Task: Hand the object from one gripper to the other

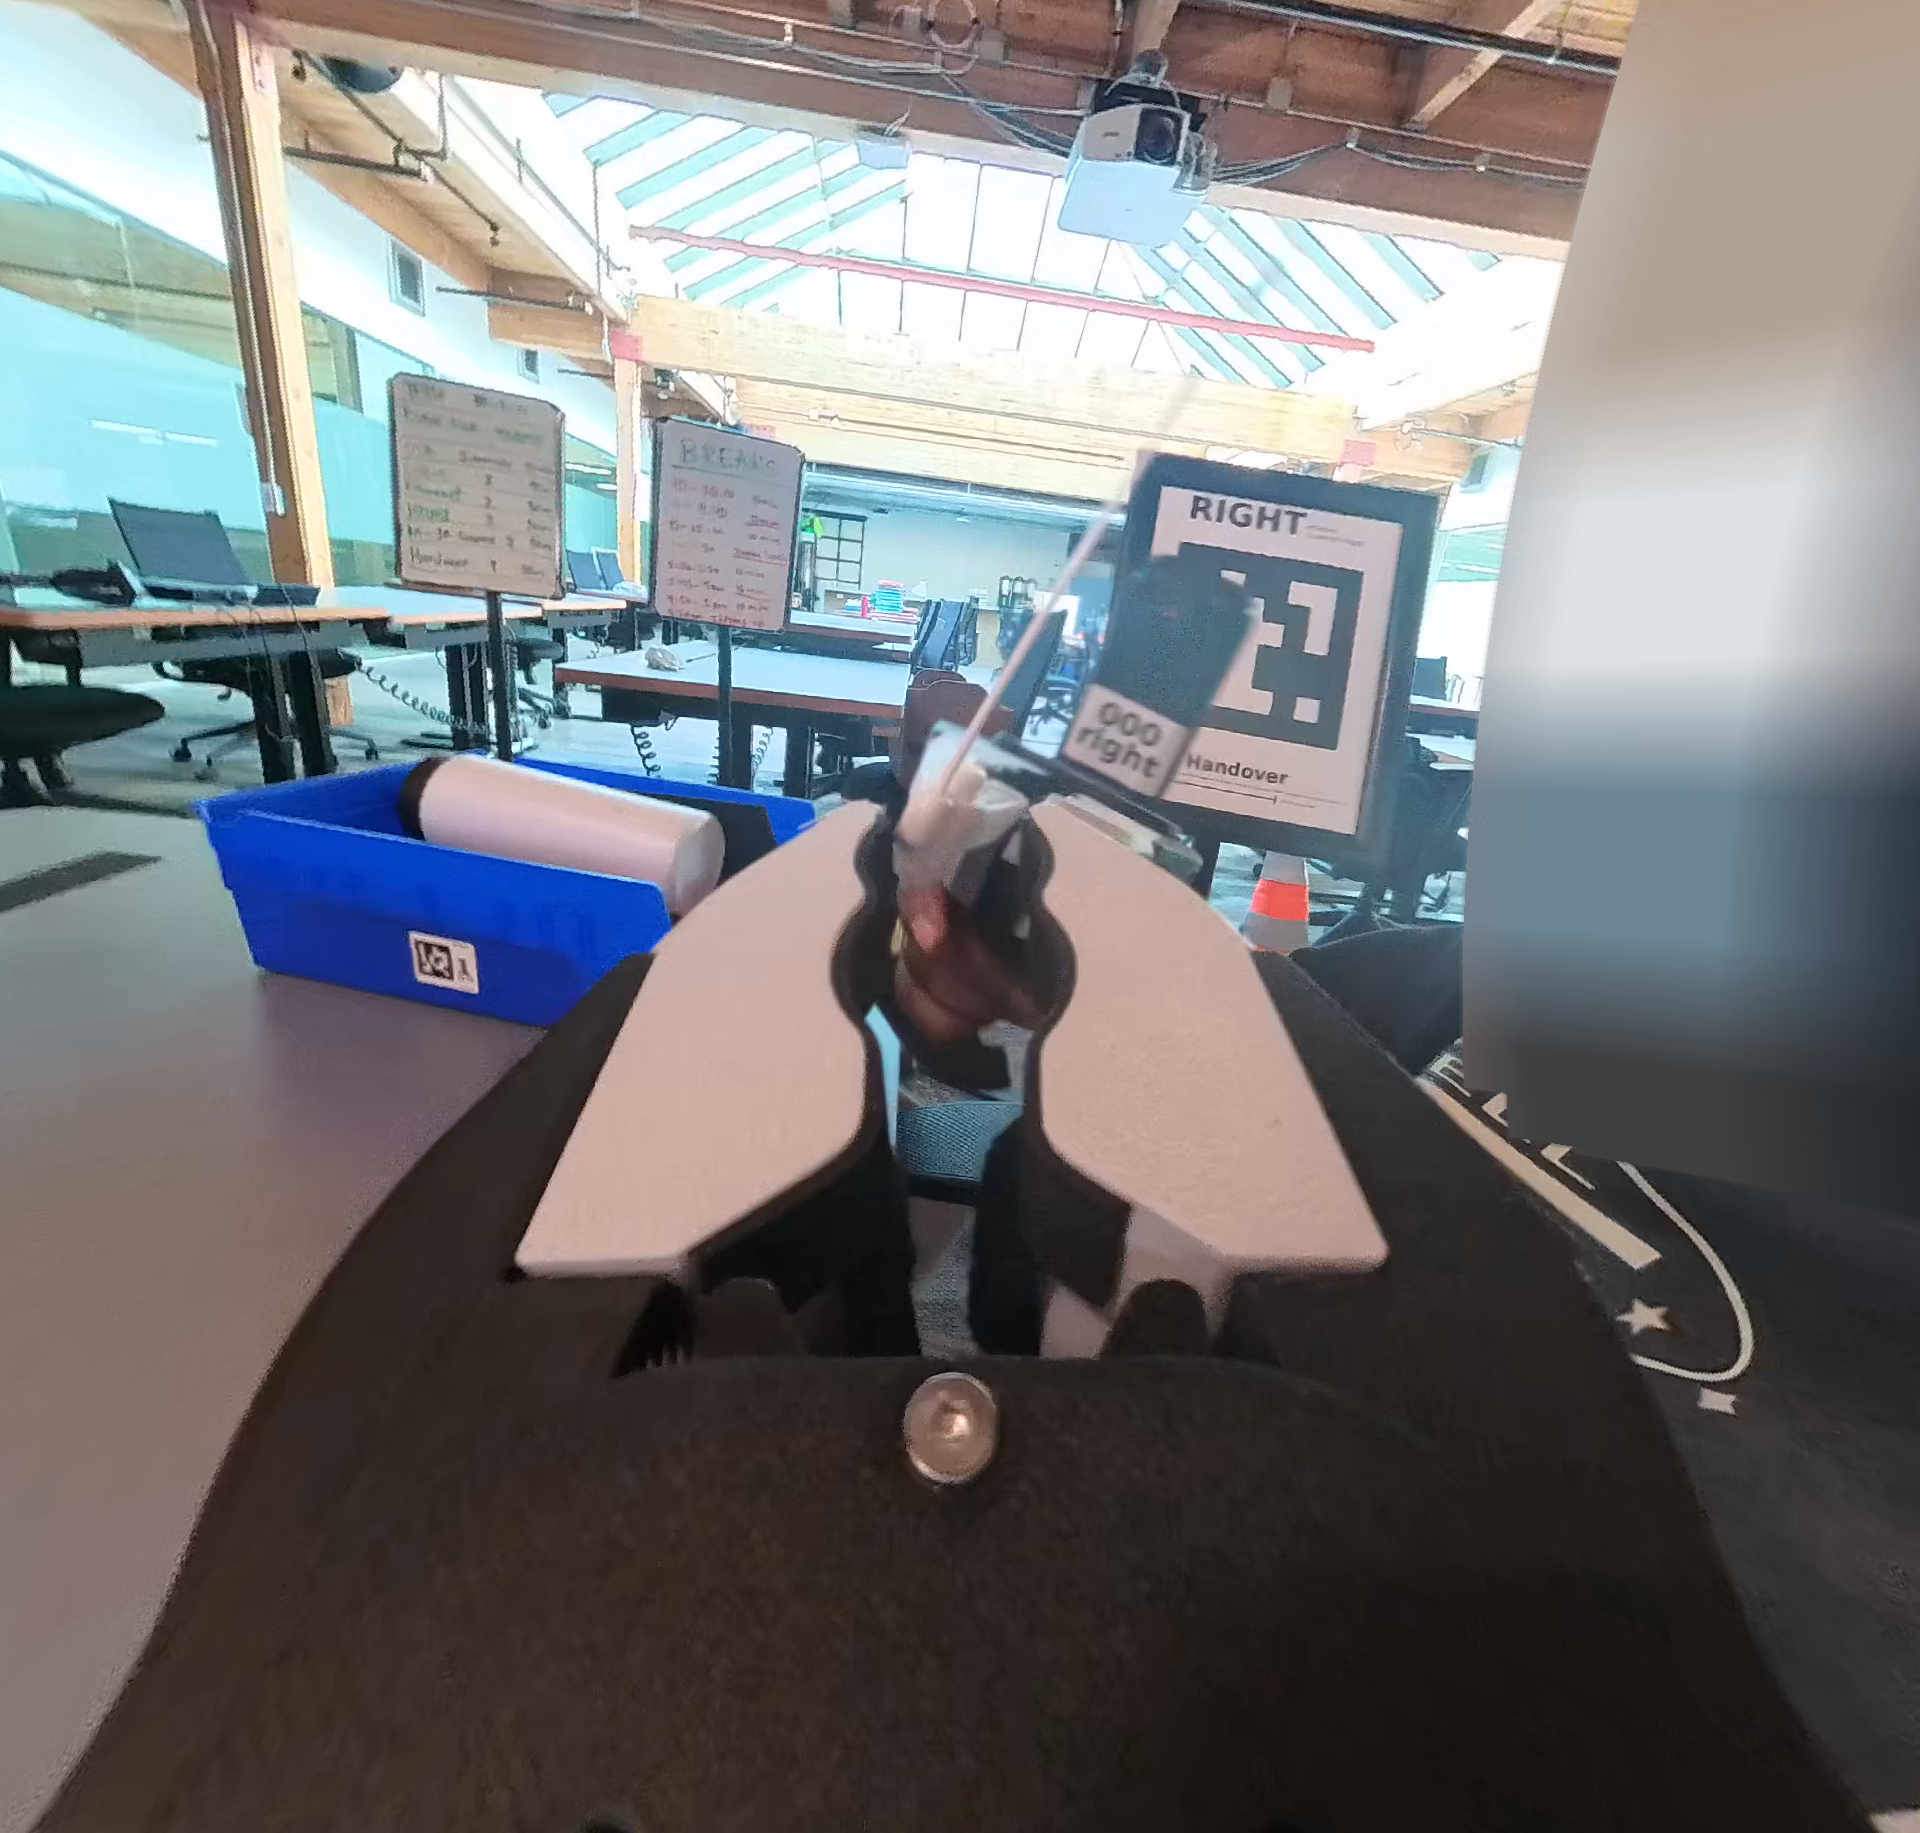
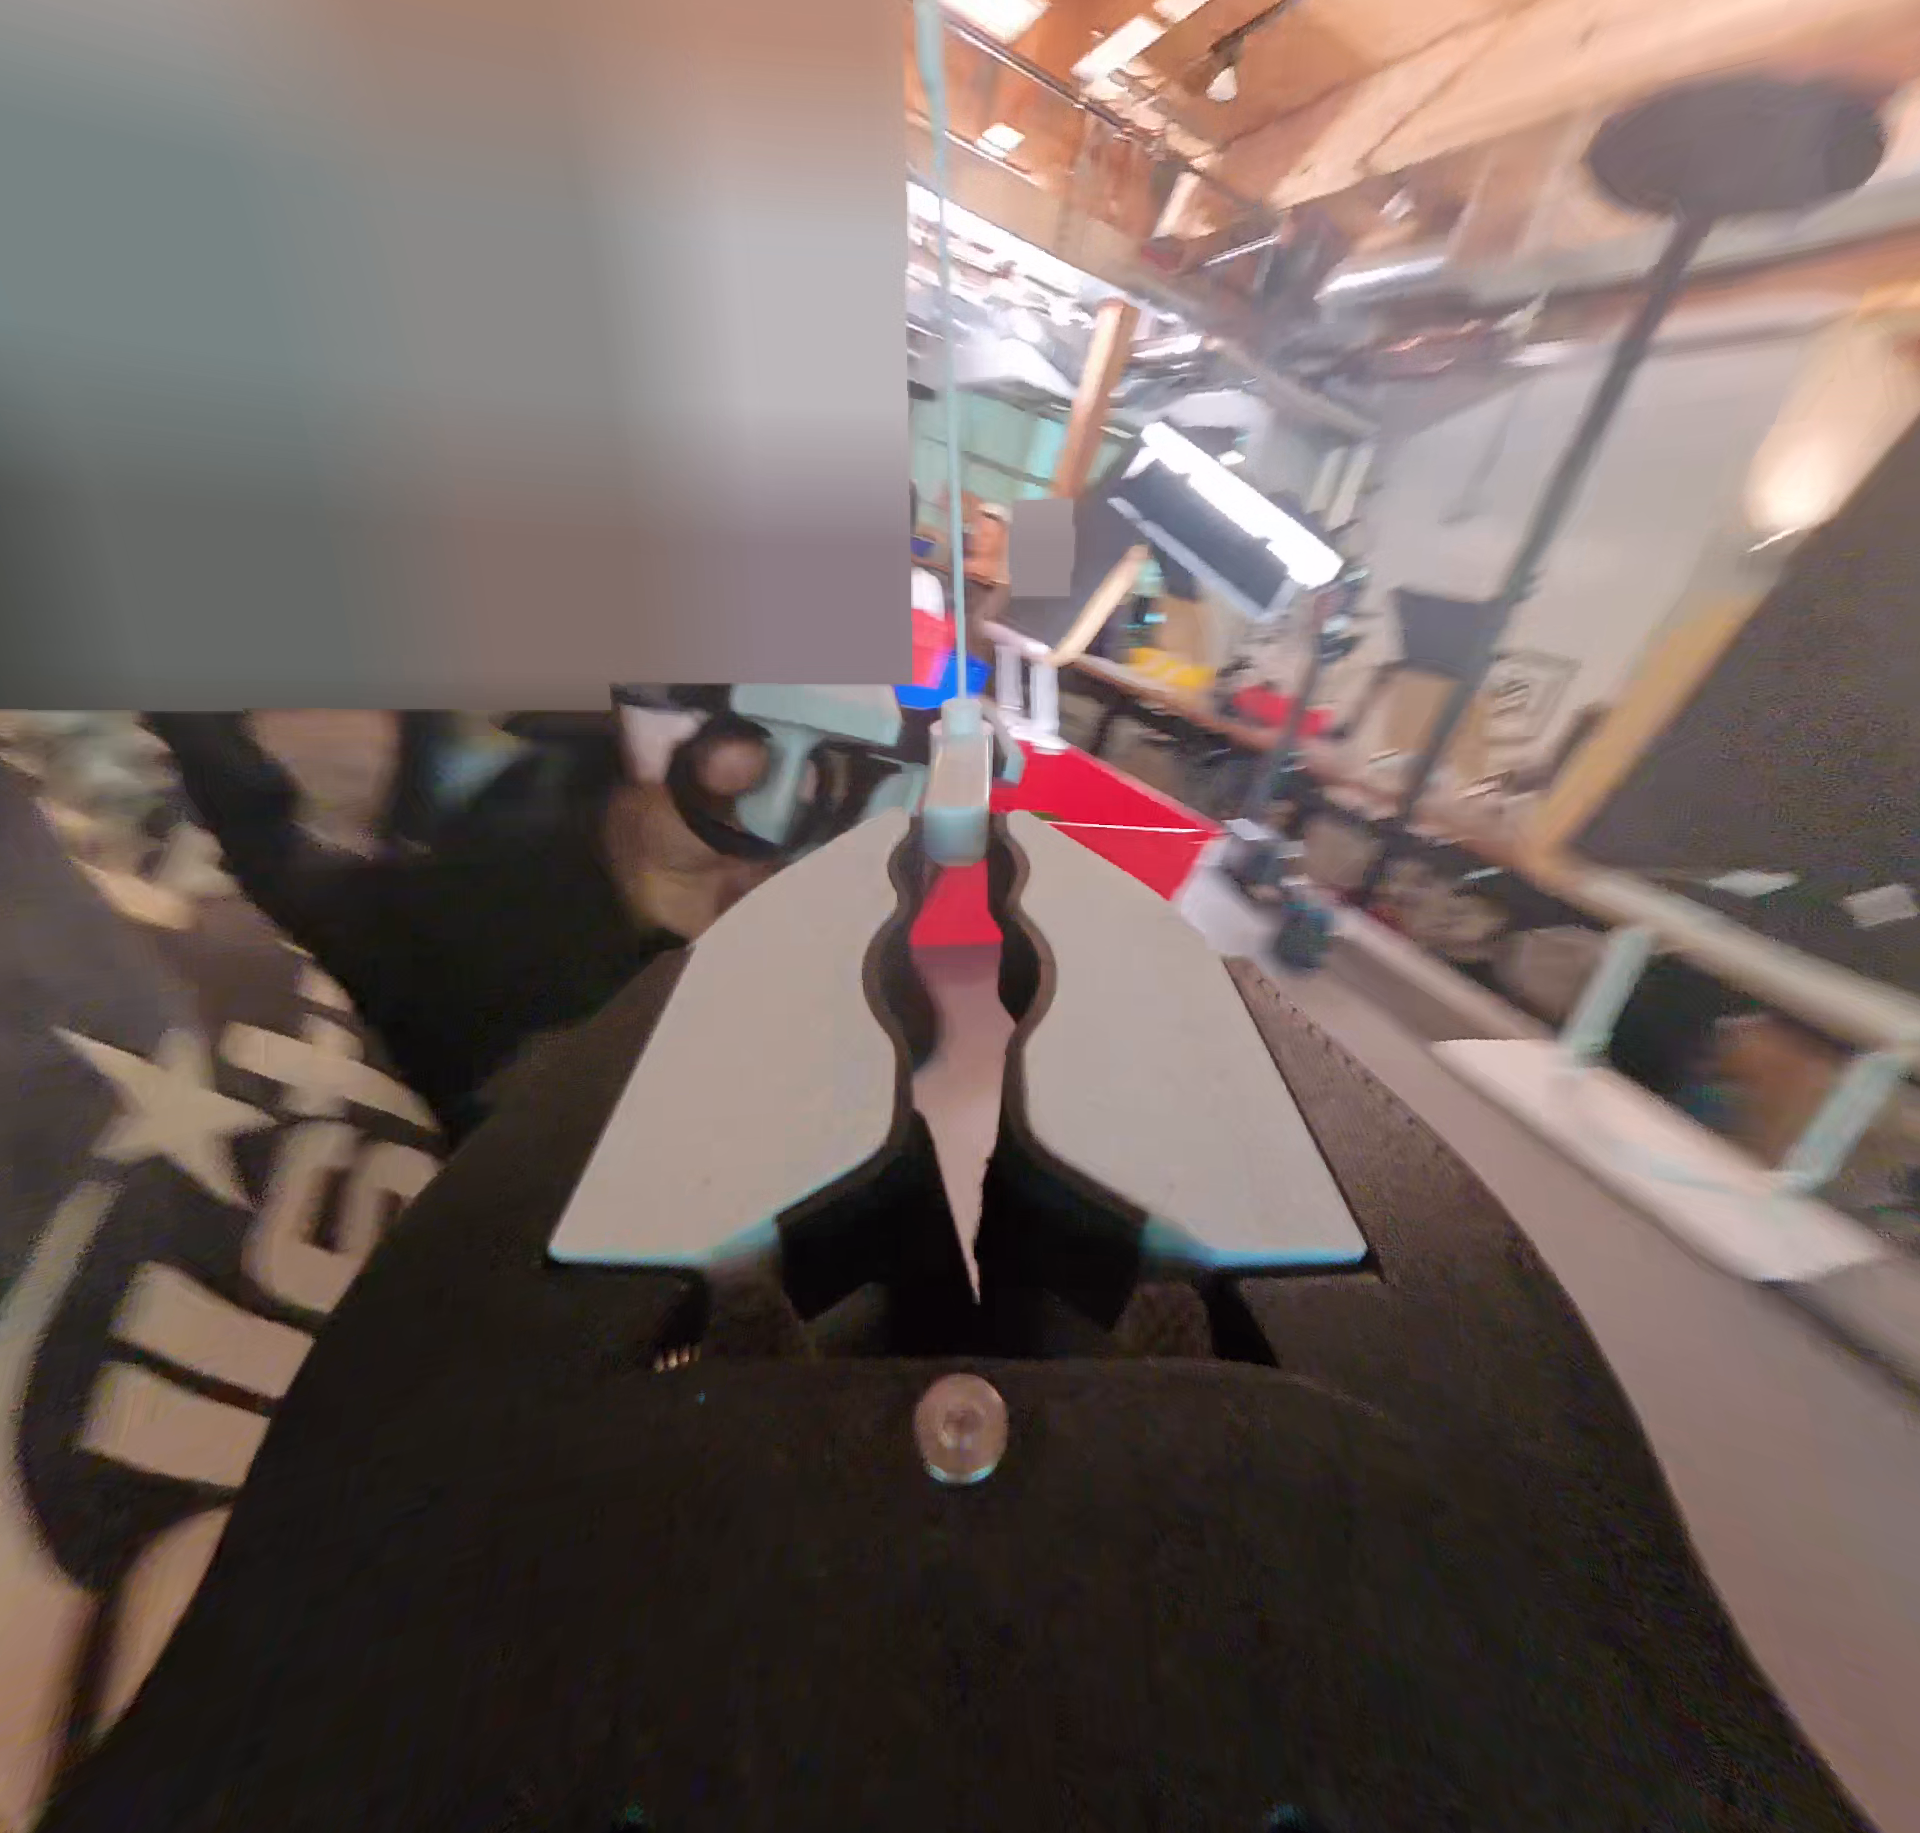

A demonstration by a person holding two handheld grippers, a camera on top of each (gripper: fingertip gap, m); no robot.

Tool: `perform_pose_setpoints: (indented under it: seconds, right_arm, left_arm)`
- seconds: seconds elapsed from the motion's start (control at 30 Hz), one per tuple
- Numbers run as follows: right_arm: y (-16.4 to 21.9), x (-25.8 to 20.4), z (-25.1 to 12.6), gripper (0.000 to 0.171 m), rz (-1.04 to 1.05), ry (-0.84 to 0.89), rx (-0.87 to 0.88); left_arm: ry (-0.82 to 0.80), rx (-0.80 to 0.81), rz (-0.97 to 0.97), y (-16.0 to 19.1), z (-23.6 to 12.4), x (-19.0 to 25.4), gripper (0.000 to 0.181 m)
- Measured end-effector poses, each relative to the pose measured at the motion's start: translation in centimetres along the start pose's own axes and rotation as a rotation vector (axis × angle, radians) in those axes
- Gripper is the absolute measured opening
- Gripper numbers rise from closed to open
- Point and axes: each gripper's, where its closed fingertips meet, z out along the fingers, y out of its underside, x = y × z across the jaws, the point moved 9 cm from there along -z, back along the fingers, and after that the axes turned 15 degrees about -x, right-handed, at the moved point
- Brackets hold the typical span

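The object is a small white plug [image 2: 956, 796] with a thin white cord [image 2: 948, 412] that runs straight up. My right gripper [image 2: 961, 833] is shut on the plug at its fingertips. In the left wrist view the plug [image 1: 935, 817] sits level with the tips of my left gripper [image 1: 956, 833]. The left jaws stand apart on either side of it, and I cannot tell if they touch it. The cord [image 1: 1039, 620] slants up to the right. The right gripper's black body [image 1: 1164, 640] and the hand holding it [image 1: 956, 983] show just beyond.
A blue bin [image 1: 436, 910] holding a white cylinder [image 1: 561, 827] stands on the grey table [image 1: 156, 1108] to the left. A marker board on a stand [image 1: 1309, 640] and an orange cone [image 1: 1278, 900] are behind. A red bin [image 2: 1101, 827] lies past the right gripper. The person's black printed shirt [image 2: 208, 1108] is close by.
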Motion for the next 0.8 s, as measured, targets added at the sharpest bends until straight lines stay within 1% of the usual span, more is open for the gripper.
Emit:
perform_pose_setpoints:
  seconds: [0.03,0.1,0.17,0.23,0.27,0.33,0.4,0.53,0.6,0.67,0.8]
  right_arm:
    - [-0.2,-0.1,-0.2,0.012,-0.098,0.080,-0.019]
    - [-0.4,-0.3,-0.6,0.011,-0.292,0.247,-0.064]
    - [-0.5,-0.8,-0.8,0.011,-0.525,0.391,-0.115]
    - [-0.4,-1.6,-0.8,0.011,-0.766,0.501,-0.147]
    - [-0.3,-1.9,-0.7,0.011,-0.857,0.535,-0.159]
    - [-0.1,-2.6,-0.6,0.011,-0.975,0.546,-0.164]
    - [0.1,-3.1,-0.5,0.012,-1.039,0.520,-0.142]
    - [0.8,-3.9,-0.3,0.011,-1.230,0.505,-0.140]
    - [1.2,-4.1,-0.1,0.011,-1.303,0.515,-0.163]
    - [1.3,-4.1,-0.1,0.011,-1.331,0.512,-0.181]
    - [1.5,-4.2,-0.2,0.011,-1.431,0.521,-0.202]
  left_arm:
    - [0.004,-0.004,-0.025,0.1,0.0,-0.2,0.026]
    - [0.024,-0.024,-0.072,0.3,0.2,-0.5,0.031]
    - [0.095,-0.063,-0.124,0.6,0.4,-0.5,0.036]
    - [0.158,-0.064,-0.206,0.7,0.3,-1.0,0.036]
    - [0.157,-0.042,-0.252,0.7,0.0,-1.5,0.037]
    - [0.132,0.013,-0.313,0.8,-0.8,-2.5,0.037]
    - [0.132,0.039,-0.333,0.7,-1.3,-3.0,0.037]
    - [0.218,-0.111,-0.340,0.9,-0.7,-2.0,0.035]
    - [0.246,-0.143,-0.343,0.9,-0.2,-1.4,0.033]
    - [0.271,-0.173,-0.350,1.0,0.1,-1.1,0.028]
    - [0.283,-0.208,-0.345,1.2,0.4,-0.8,0.022]
